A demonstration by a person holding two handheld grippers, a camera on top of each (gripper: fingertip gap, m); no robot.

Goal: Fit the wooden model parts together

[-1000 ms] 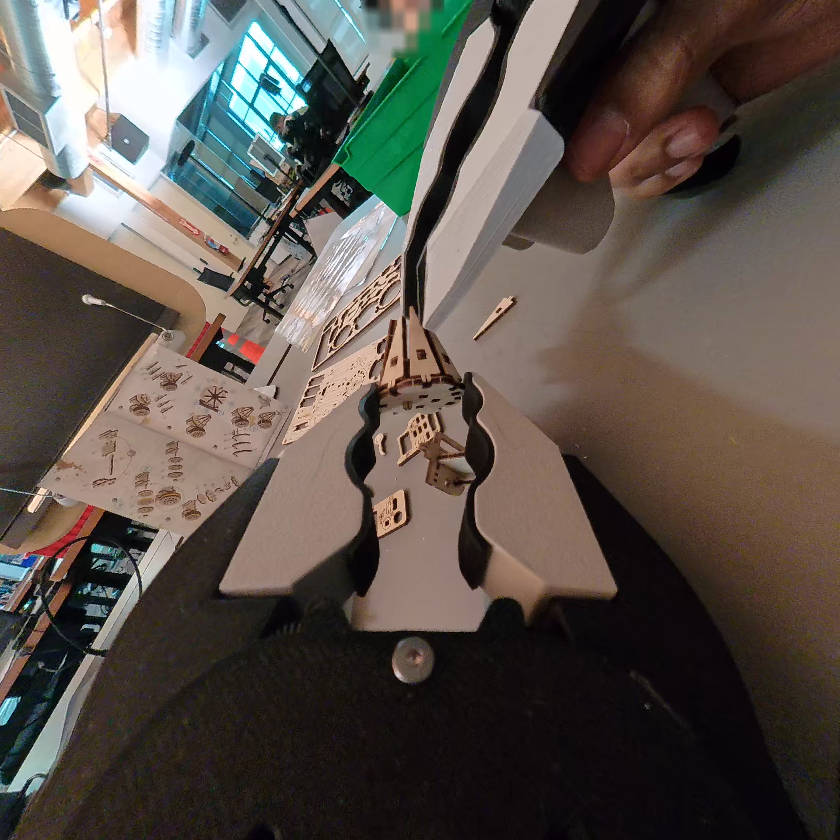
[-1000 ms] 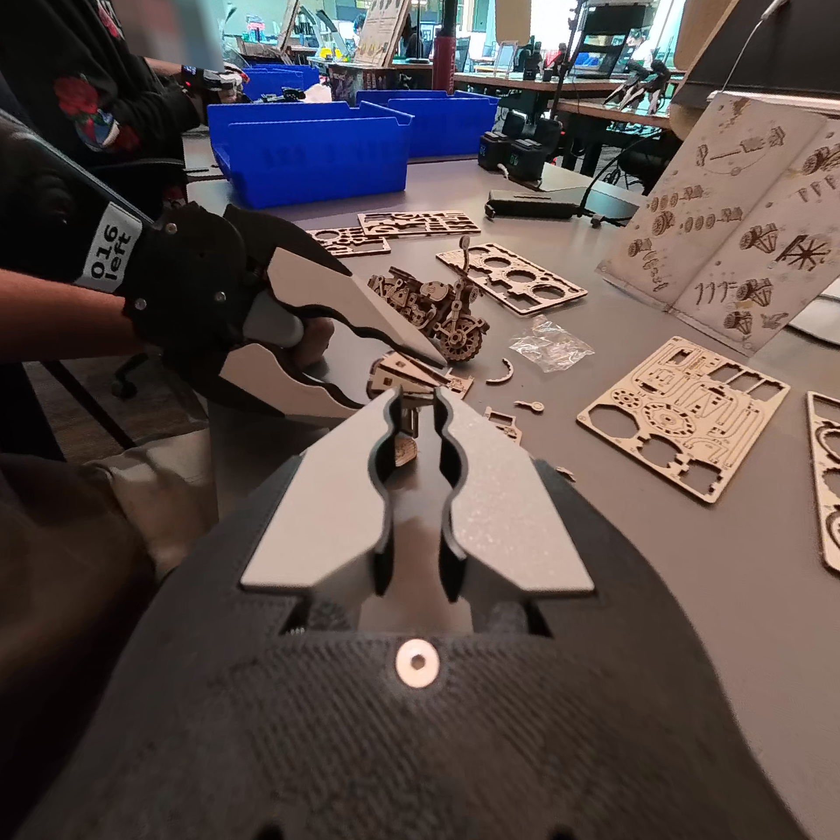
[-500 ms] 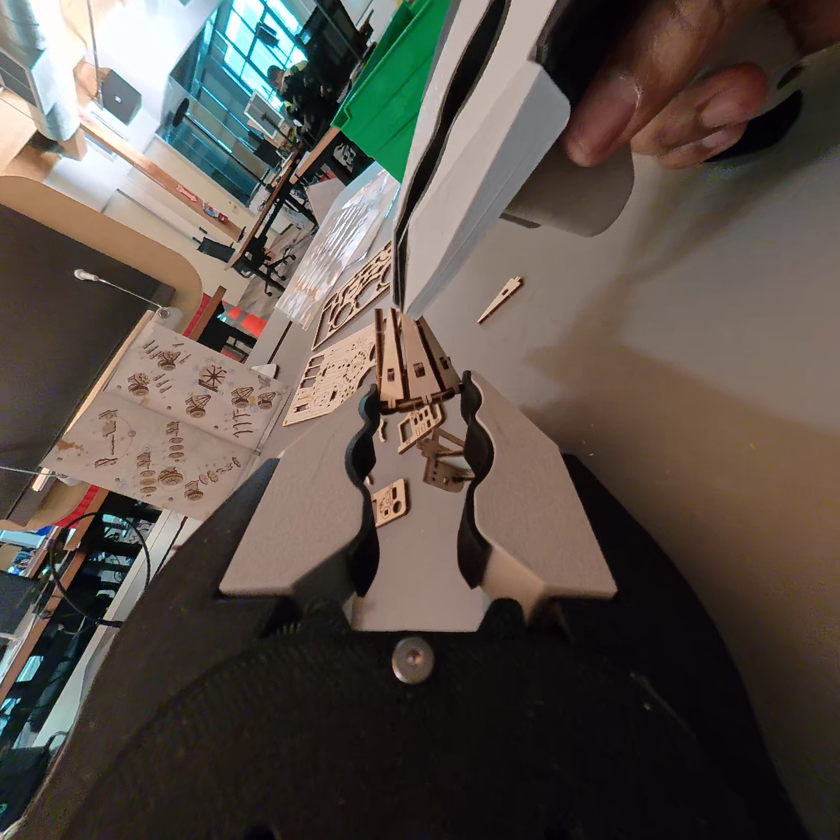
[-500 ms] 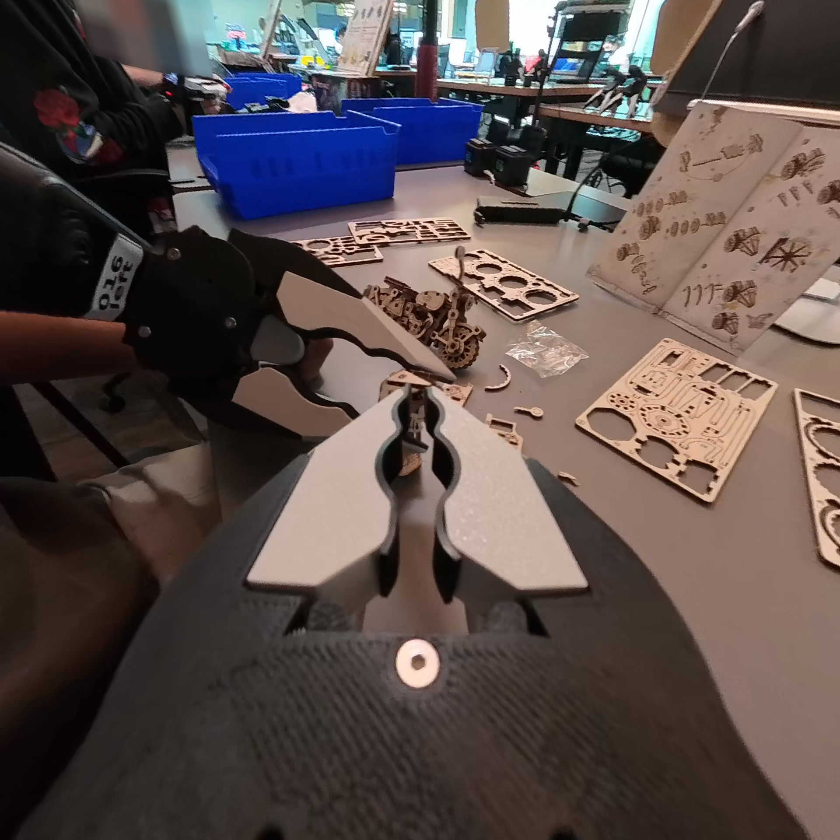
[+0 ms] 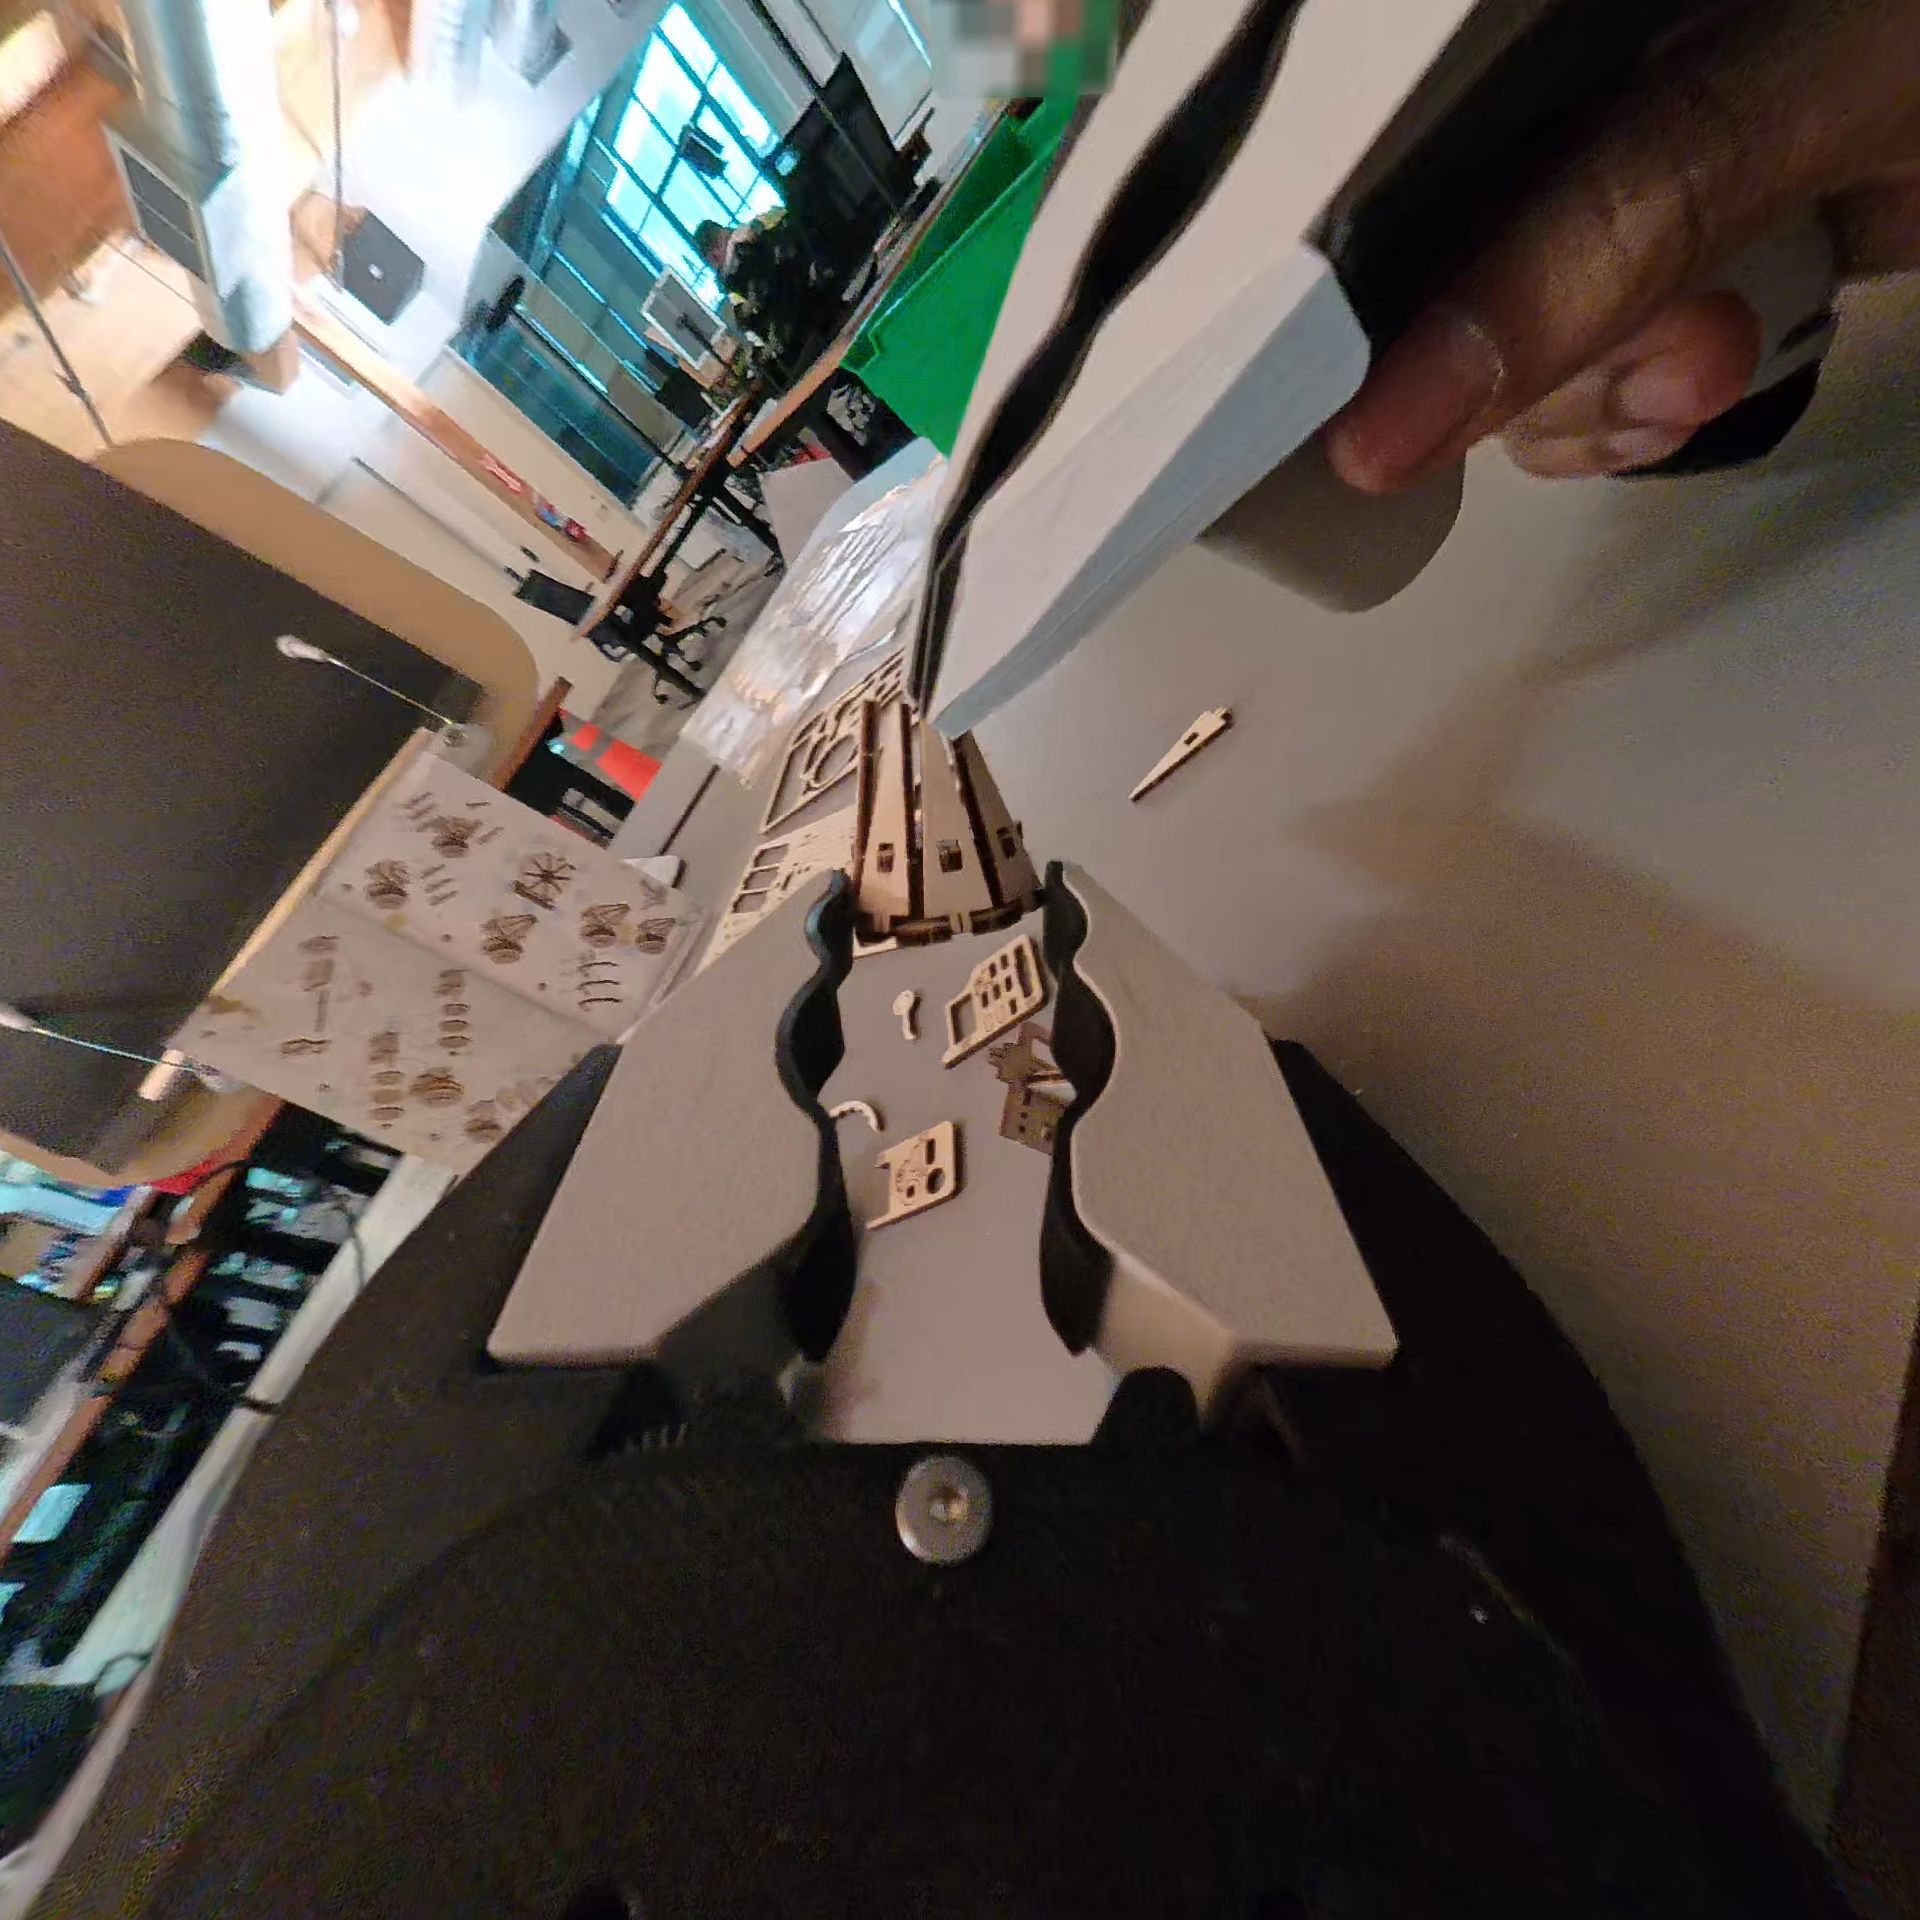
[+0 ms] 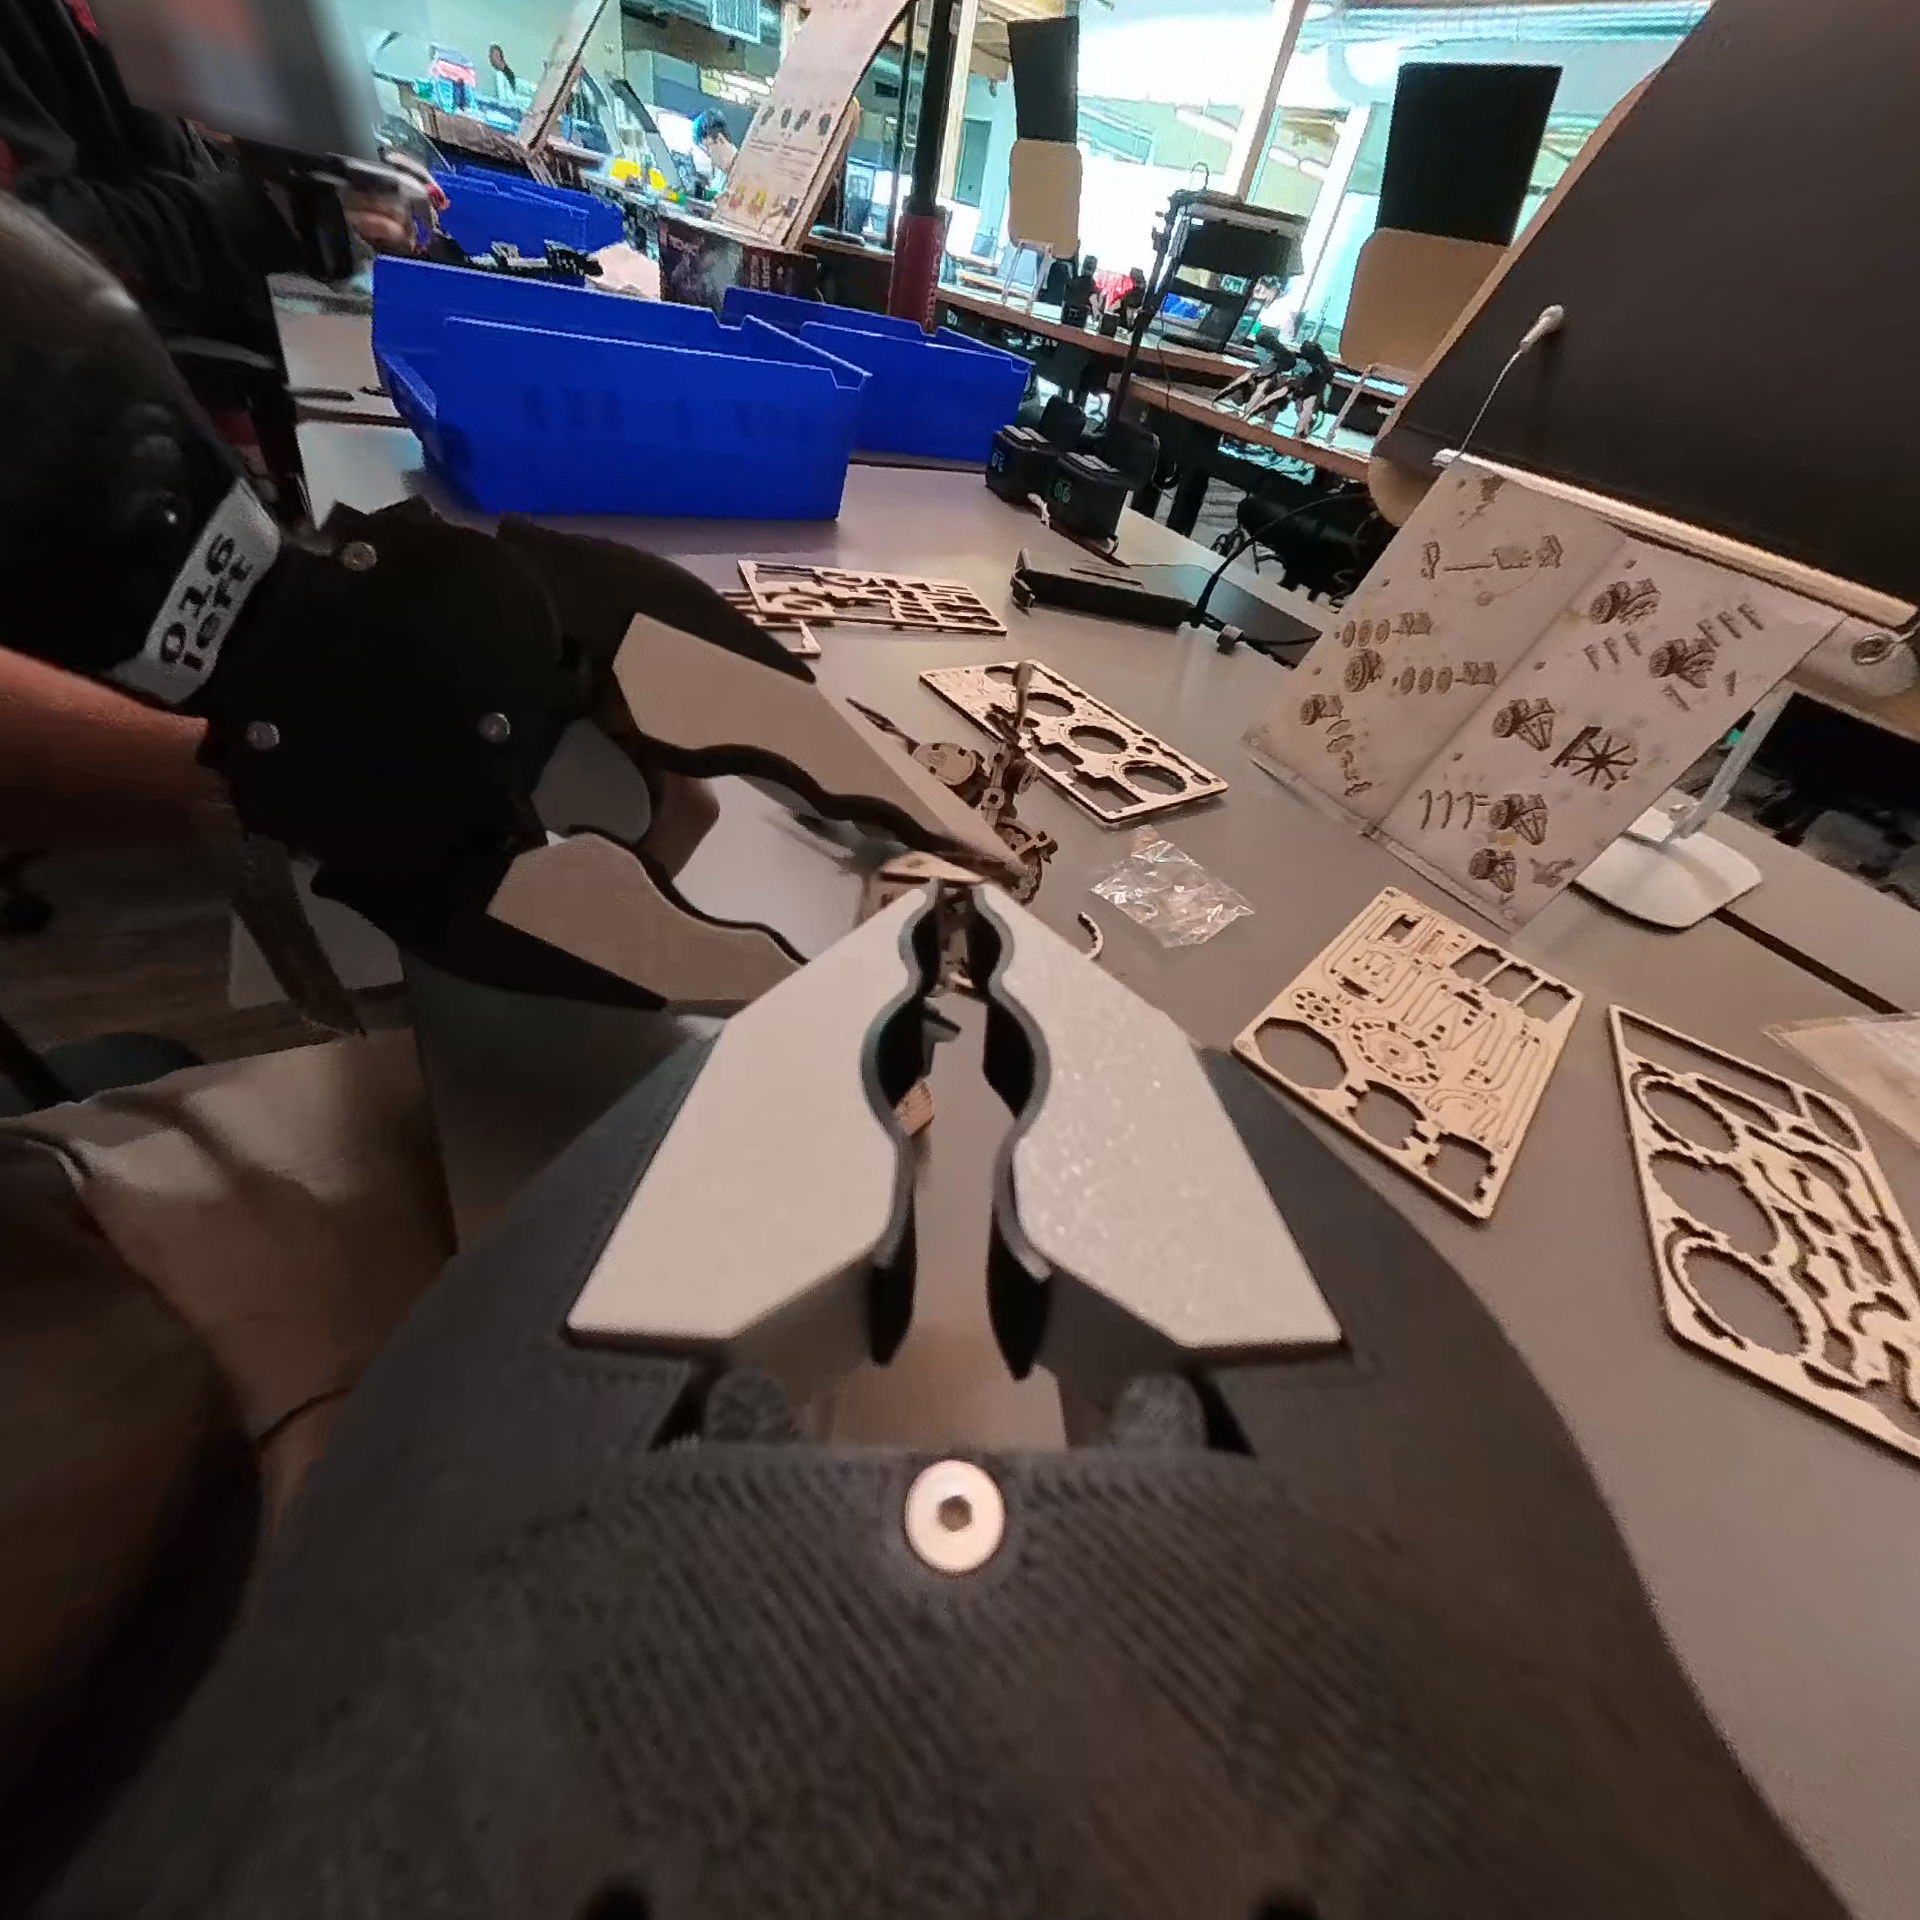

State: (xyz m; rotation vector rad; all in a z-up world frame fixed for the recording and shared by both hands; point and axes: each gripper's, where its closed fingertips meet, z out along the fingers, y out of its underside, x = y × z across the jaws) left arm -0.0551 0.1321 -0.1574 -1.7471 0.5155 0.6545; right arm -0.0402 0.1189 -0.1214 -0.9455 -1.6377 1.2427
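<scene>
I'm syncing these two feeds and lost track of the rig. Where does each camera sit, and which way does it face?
Left wrist view: on the left gripper, rolled sideways, looking along the table at the wooden subassembly it grips; the right gripper and a hand show.
Right wrist view: on the right gripper, facing across the table; the left gripper and a forearm show.
Shared: the subassembly, instruction sheet.

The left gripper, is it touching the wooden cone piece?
Touching. In the left wrist view both fingertips of the left gripper press the base of the wooden cone piece.
</scene>
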